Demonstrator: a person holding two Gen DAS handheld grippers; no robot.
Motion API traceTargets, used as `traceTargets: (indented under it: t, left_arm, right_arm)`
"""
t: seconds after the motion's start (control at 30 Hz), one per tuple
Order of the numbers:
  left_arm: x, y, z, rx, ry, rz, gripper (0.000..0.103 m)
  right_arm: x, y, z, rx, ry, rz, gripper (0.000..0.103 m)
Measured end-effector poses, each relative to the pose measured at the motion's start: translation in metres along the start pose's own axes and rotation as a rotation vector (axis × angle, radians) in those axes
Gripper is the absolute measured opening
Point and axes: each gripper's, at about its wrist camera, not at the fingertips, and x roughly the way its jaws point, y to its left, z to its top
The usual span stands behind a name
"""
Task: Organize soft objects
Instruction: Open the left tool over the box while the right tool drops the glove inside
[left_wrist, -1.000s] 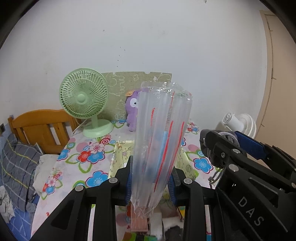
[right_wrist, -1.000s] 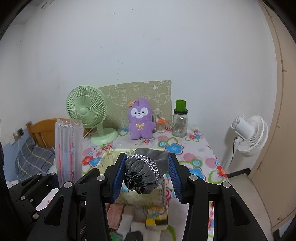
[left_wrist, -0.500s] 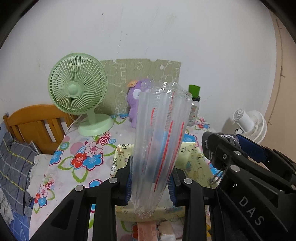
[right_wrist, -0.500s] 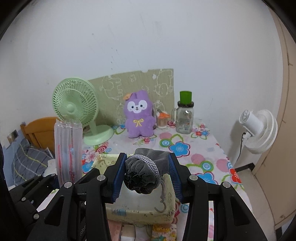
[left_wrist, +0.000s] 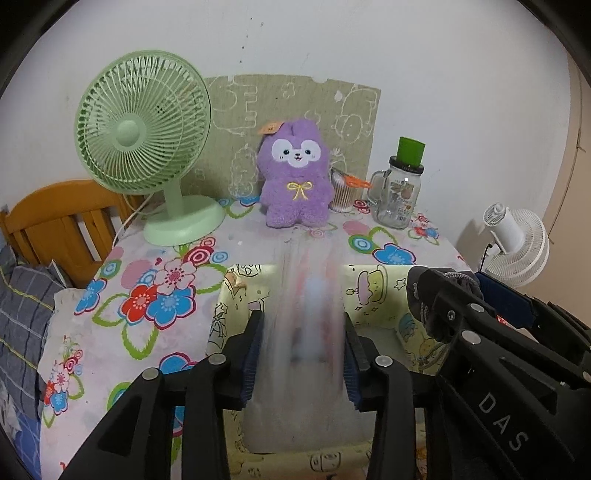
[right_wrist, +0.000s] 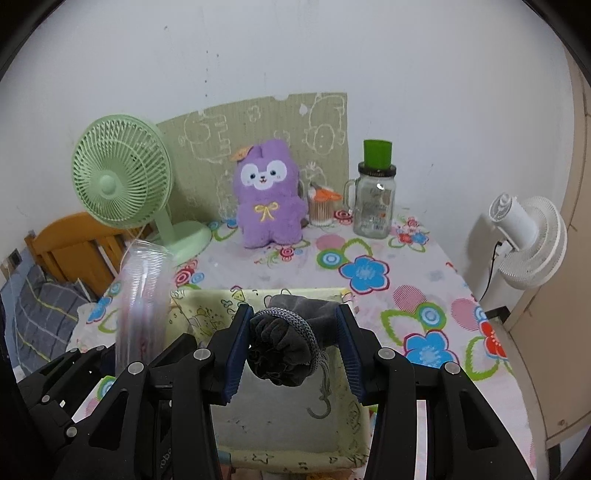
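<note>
A clear plastic sleeve with red stripes (left_wrist: 306, 314) is motion-blurred between the jaws of my left gripper (left_wrist: 301, 354), which are opening. The sleeve is slipping down over the yellow cartoon-print fabric box (left_wrist: 373, 284). In the right wrist view the sleeve (right_wrist: 144, 295) stands tall at the left of the box (right_wrist: 207, 299). My right gripper (right_wrist: 293, 350) is shut on a grey drawstring pouch (right_wrist: 284, 347) and holds it above the box's inside, with the cord and hook dangling. The pouch (left_wrist: 439, 291) also shows at the right of the left wrist view.
On the flowered tablecloth (right_wrist: 424, 288) behind the box stand a green desk fan (left_wrist: 144, 147), a purple plush toy (left_wrist: 295, 177), a cotton-swab cup (right_wrist: 321, 210) and a glass jar with a green lid (right_wrist: 375, 195). A wooden chair (left_wrist: 62, 218) is at the left, a white fan (right_wrist: 528, 243) at the right.
Both grippers have moved forward and down over the yellow box. The left jaws have widened and the sleeve, sharp and upright before, is now blurred and lower between them. The pouch stays gripped.
</note>
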Motion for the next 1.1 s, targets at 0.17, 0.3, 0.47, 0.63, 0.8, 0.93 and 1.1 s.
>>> traceTargets:
  t: [0.17, 0.3, 0.47, 0.63, 0.8, 0.93, 1.1]
  left_arm:
    - [0.011, 0.002, -0.003, 0.002, 0.037, 0.005, 0.071]
    - [0.013, 0.001, -0.004, 0.012, 0.039, 0.01, 0.078]
    - [0.015, -0.002, -0.004, 0.025, 0.038, 0.014, 0.086]
    - [0.011, -0.003, -0.004, 0.036, 0.02, 0.021, 0.09]
    - [0.005, -0.004, -0.003, 0.039, 0.009, 0.015, 0.09]
    - [-0.005, -0.007, -0.002, 0.043, -0.004, 0.013, 0.09]
    - [-0.023, -0.01, -0.002, 0.043, -0.032, 0.011, 0.093]
  right_arm:
    - [0.011, 0.004, -0.004, -0.015, 0.027, 0.011, 0.049]
    - [0.018, 0.008, -0.004, -0.03, 0.034, 0.008, 0.052]
    - [0.022, 0.01, -0.005, -0.038, 0.046, -0.006, 0.074]
    - [0.021, 0.012, -0.005, -0.044, 0.037, -0.03, 0.09]
    - [0.016, 0.011, -0.005, -0.041, 0.035, -0.027, 0.094]
    - [0.006, 0.01, -0.003, -0.036, 0.025, -0.028, 0.098]
    - [-0.014, 0.009, 0.0, -0.037, -0.003, -0.03, 0.098]
